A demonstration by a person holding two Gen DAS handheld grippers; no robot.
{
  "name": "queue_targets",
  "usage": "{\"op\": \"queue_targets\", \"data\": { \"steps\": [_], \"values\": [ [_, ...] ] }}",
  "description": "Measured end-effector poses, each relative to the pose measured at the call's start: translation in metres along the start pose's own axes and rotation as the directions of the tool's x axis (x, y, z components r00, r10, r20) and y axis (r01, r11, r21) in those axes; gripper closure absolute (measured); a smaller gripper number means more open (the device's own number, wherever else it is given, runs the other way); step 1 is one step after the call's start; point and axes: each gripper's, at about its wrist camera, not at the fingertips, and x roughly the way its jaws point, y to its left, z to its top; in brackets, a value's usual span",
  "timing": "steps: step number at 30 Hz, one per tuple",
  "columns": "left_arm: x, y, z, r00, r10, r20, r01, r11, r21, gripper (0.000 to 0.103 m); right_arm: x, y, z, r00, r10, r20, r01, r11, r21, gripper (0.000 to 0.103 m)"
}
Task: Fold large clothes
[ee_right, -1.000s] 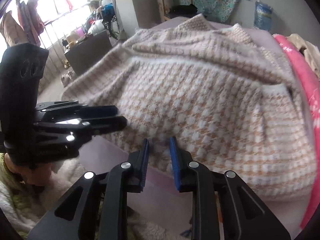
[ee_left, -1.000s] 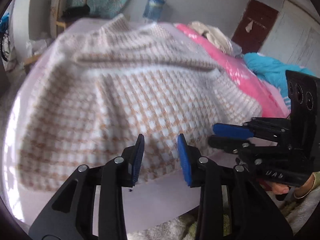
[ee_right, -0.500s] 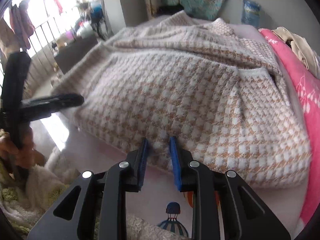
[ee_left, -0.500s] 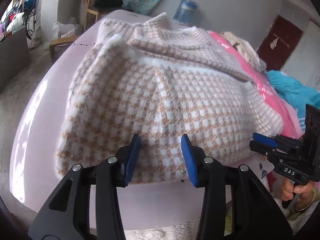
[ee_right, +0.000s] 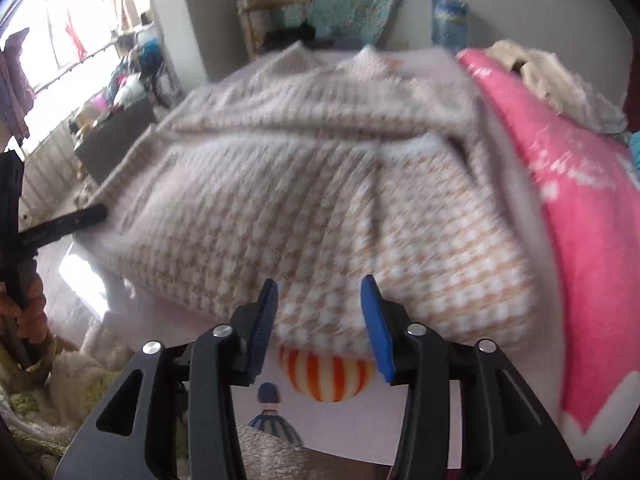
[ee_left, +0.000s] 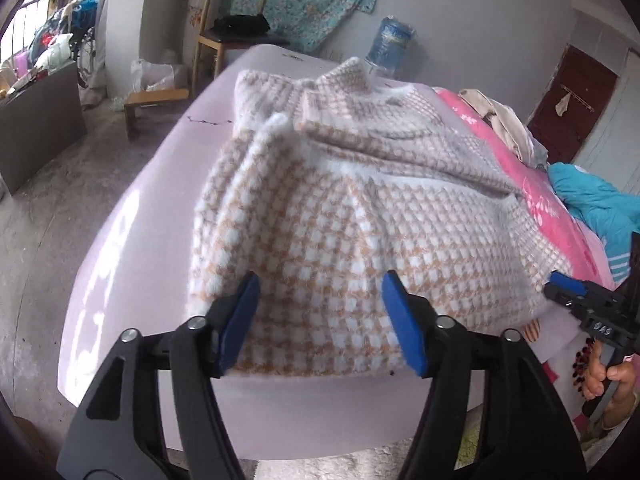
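Note:
A large beige-and-white checked knit garment [ee_left: 360, 208] lies partly folded on a pale pink bed sheet [ee_left: 132, 248]; it also shows in the right wrist view [ee_right: 320, 208]. My left gripper [ee_left: 320, 320] is open and empty, its blue pads straddling the garment's near hem at the left. My right gripper [ee_right: 318, 320] is open and empty over the near hem at the right; it also shows at the right edge of the left wrist view [ee_left: 568, 292]. The left gripper's finger shows at the left of the right wrist view [ee_right: 64, 224].
A pink blanket [ee_right: 580, 208] lies along the bed's right side, with a blue cloth [ee_left: 592, 196] and a pile of pale clothes [ee_left: 500, 120] beyond. A wooden chair [ee_left: 236, 28], a stool [ee_left: 154, 100] and a water jug [ee_left: 390, 48] stand past the bed.
Both grippers have opened wider and moved apart along the garment's near hem, the left one leftward and the right one rightward. The garment lies the same.

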Motion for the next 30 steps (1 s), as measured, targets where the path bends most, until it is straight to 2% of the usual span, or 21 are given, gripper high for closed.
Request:
{"op": "queue_targets", "data": {
  "steps": [1,3,4,5,11,17,30],
  "values": [
    [0.005,0.005,-0.001,1.0,0.004,-0.02,-0.004,1.0,-0.012,0.04,0.0,-0.012,-0.002,0.999,-0.039,0.002,0.039,0.999,0.038,0.051],
    [0.014,0.012,-0.004,0.999,-0.005,-0.051,0.003,0.999,-0.044,0.04,0.017,-0.033,-0.009,0.995,-0.062,-0.078,0.07,0.992,0.107,0.05],
    [0.015,0.012,-0.005,0.999,-0.008,-0.044,0.006,0.999,-0.048,0.04,0.027,-0.044,-0.015,0.993,-0.025,-0.116,0.043,0.986,0.161,0.05],
    [0.015,0.011,-0.005,0.999,-0.006,-0.041,0.004,0.999,-0.041,0.038,0.025,-0.047,-0.017,0.995,-0.012,-0.096,0.03,0.983,0.184,0.05],
    [0.013,0.006,-0.002,0.999,0.004,-0.053,-0.005,1.0,-0.03,0.035,0.016,-0.032,-0.002,0.995,-0.043,-0.094,0.056,0.989,0.133,0.045],
    [0.005,-0.002,0.003,0.999,0.025,-0.041,-0.025,1.0,-0.018,0.031,0.001,-0.026,0.01,0.999,-0.029,-0.043,0.034,0.993,0.117,0.031],
    [0.0,-0.015,0.01,0.997,0.067,-0.034,-0.066,0.997,0.031,0.021,0.002,-0.005,0.018,0.999,0.012,-0.044,-0.009,0.997,0.083,0.03]
  ]
}}
